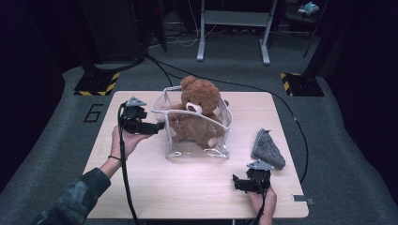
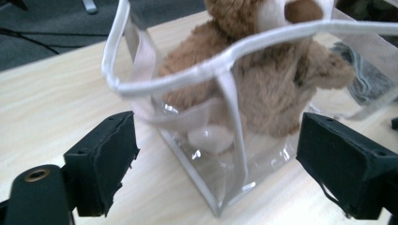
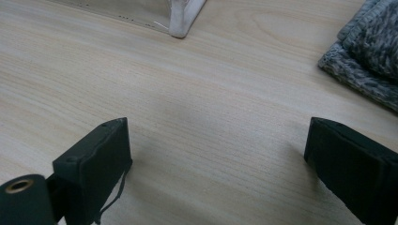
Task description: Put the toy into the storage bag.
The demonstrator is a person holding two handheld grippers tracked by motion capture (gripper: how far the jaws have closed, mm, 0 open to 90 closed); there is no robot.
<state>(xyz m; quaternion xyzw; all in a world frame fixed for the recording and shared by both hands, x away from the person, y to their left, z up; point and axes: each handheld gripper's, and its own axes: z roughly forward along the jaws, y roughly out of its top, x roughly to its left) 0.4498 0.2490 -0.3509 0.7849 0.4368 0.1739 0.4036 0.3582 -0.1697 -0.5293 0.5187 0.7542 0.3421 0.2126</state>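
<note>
The fingers (image 2: pixel 101 161) of the left gripper (image 2: pixel 216 164) stand spread wide, one black pad at the lower left of the left gripper view and the other at the lower right, with a corner of the clear bag (image 2: pixel 220 154) framed in the gap between them but not pinched; the pads press on nothing. In the high view that left gripper (image 1: pixel 159 126) sits left of centre, held in a hand (image 1: pixel 126 140) that comes up from the lower left, its tips just beside the left wall of the clear bag (image 1: pixel 220 149). The bag stands upright in the middle of the wooden table (image 1: pixel 187 187), white-edged and open at the top, and a brown teddy bear (image 1: pixel 197 110) sits inside it with head and shoulders rising above the rim. The right gripper (image 1: pixel 237 182) rests low at the lower right of the high view, well apart from the bag, and in the right gripper view its fingers (image 3: pixel 94 164) are likewise parted over bare wood. A folded grey cloth (image 1: pixel 267 149) lies on the table to the right of the bag, near the right gripper, and shows again at the upper right of the right gripper view (image 3: pixel 366 51).
</note>
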